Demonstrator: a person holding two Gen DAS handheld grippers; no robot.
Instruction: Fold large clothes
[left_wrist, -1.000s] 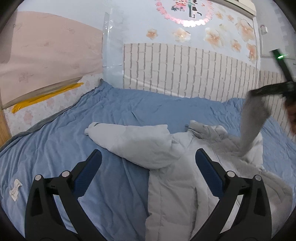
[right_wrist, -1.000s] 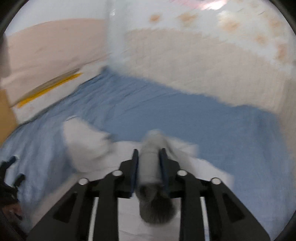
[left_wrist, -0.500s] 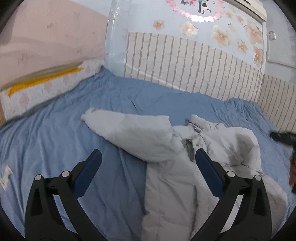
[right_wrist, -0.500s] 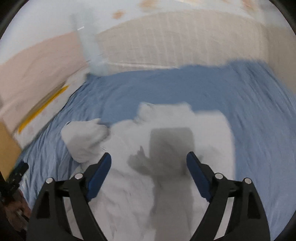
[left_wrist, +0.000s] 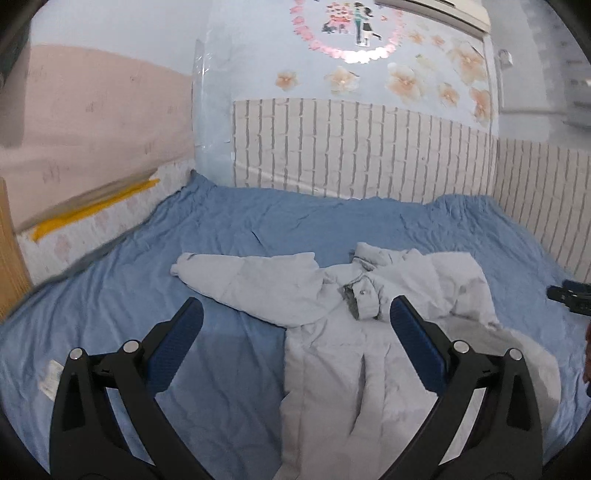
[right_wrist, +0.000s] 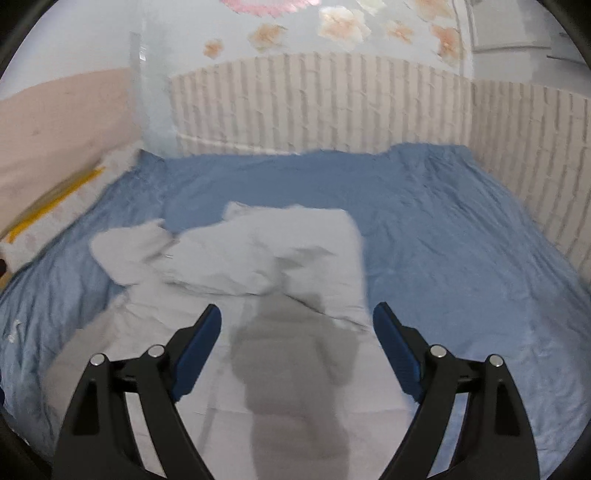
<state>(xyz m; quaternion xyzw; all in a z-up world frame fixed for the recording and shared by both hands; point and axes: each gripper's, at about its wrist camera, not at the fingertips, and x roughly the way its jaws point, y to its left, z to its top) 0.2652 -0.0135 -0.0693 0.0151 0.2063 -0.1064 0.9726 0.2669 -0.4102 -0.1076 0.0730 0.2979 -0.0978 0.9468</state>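
The pale grey padded coat (left_wrist: 354, 332) lies spread on the blue bed (left_wrist: 295, 225), collar toward the brick-patterned wall at the far edge, hem toward the near edge. One sleeve (left_wrist: 458, 284), on the right tool's side, is already folded in across the chest; the other sleeve (left_wrist: 247, 280) is flung outward toward the left edge of the bed and is not yet folded. The right tool (right_wrist: 297, 325) has just been opening, its jaws spread with nothing between them, hovering over the coat. The left tool (left_wrist: 295, 321) is spread too and empty. By my reckoning the second sleeve and the folding of the body are left.
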